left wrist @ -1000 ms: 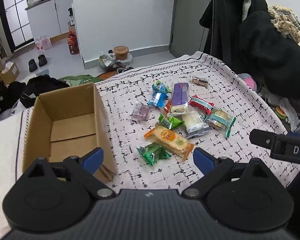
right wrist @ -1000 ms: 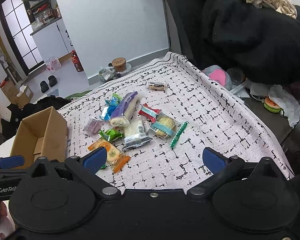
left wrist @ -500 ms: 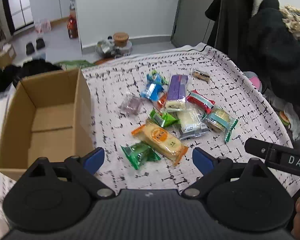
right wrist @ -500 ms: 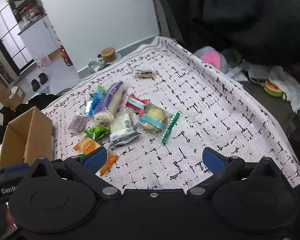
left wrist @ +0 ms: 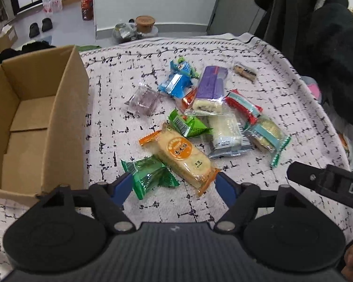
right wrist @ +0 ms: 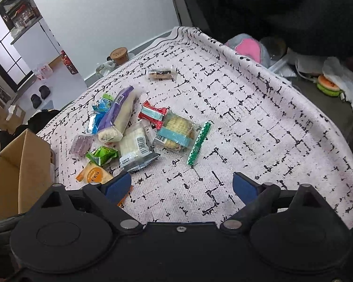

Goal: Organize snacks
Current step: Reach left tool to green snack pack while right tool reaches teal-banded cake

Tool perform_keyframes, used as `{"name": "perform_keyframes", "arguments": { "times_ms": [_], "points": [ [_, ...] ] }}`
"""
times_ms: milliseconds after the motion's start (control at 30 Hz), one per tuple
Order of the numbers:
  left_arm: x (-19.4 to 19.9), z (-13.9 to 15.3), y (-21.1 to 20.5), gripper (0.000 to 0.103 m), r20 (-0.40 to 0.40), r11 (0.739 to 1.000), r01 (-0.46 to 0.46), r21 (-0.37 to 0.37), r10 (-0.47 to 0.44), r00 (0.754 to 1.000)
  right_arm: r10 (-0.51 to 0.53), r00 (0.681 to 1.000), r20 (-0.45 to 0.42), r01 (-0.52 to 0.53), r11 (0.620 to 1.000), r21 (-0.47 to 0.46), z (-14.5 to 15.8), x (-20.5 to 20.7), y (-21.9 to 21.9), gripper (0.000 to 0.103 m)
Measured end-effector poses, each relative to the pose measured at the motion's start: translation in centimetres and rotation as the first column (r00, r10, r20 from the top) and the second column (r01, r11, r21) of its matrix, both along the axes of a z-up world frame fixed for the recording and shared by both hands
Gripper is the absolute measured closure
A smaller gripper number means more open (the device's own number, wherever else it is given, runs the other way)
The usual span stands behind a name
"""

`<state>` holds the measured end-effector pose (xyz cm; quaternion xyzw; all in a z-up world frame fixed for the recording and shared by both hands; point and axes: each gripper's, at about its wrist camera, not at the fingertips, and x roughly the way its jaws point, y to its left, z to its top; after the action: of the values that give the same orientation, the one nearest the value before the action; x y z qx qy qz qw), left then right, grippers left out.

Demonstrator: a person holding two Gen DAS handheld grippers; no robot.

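Observation:
A pile of wrapped snacks lies on a white cloth with black marks [left wrist: 282,89]. My left gripper [left wrist: 174,188] hovers low over the near end of the pile. Its jaws are closing, with a green packet [left wrist: 150,176] and an orange cracker pack [left wrist: 183,157] between the blue fingertips; I see no pad pressing on either. My right gripper [right wrist: 180,186] is closing too, with only bare cloth between its fingers. The orange cracker pack [right wrist: 94,175] lies by its left fingertip. An open, empty cardboard box [left wrist: 47,117] stands left of the pile.
Farther back lie a purple roll pack [left wrist: 210,87], blue packets [left wrist: 176,83], a white sandwich pack [left wrist: 226,131], a red pack [left wrist: 242,108] and a small brown bar [right wrist: 162,74]. Dark coats [left wrist: 329,35] hang beyond the table's right edge. Floor clutter lies behind.
Both grippers have come down and closer to the snacks, which now look larger. Both pairs of fingertips stand closer together, the left pair more so.

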<state>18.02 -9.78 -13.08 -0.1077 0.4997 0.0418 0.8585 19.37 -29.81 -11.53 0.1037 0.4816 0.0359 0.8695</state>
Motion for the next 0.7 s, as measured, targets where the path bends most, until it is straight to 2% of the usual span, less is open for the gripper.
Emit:
{"name": "perform_keyframes", "arguments": {
  "times_ms": [233, 567, 600, 633, 700],
  "points": [
    [0.8, -1.2, 0.8, 0.041, -0.009, 0.999, -0.052, 0.012, 0.052, 0.999, 0.01, 1.0, -0.027, -0.009, 1.0, 0.014, -0.9, 0.8, 0.6, 0.01],
    [1.4, -3.5, 2.2, 0.042, -0.022, 0.988, -0.151, 0.02, 0.151, 0.988, -0.038, 0.999, -0.032, 0.038, 0.999, -0.012, -1.9, 2.7, 1.1, 0.011],
    [1.4, -3.7, 2.4, 0.046, -0.024, 0.988, -0.157, 0.018, 0.157, 0.987, -0.043, 0.999, -0.028, 0.042, 0.999, -0.012, -1.9, 2.9, 1.2, 0.011],
    [1.5, -3.8, 2.5, 0.054, -0.025, 0.986, -0.163, 0.018, 0.163, 0.986, -0.047, 0.999, -0.025, 0.046, 0.999, -0.012, -1.9, 3.2, 1.3, 0.011],
    [1.5, -4.1, 2.8, 0.059, -0.025, 0.986, -0.167, 0.017, 0.167, 0.986, -0.052, 0.998, -0.019, 0.052, 0.999, -0.014, -1.9, 3.7, 1.4, 0.01]
  ]
}}
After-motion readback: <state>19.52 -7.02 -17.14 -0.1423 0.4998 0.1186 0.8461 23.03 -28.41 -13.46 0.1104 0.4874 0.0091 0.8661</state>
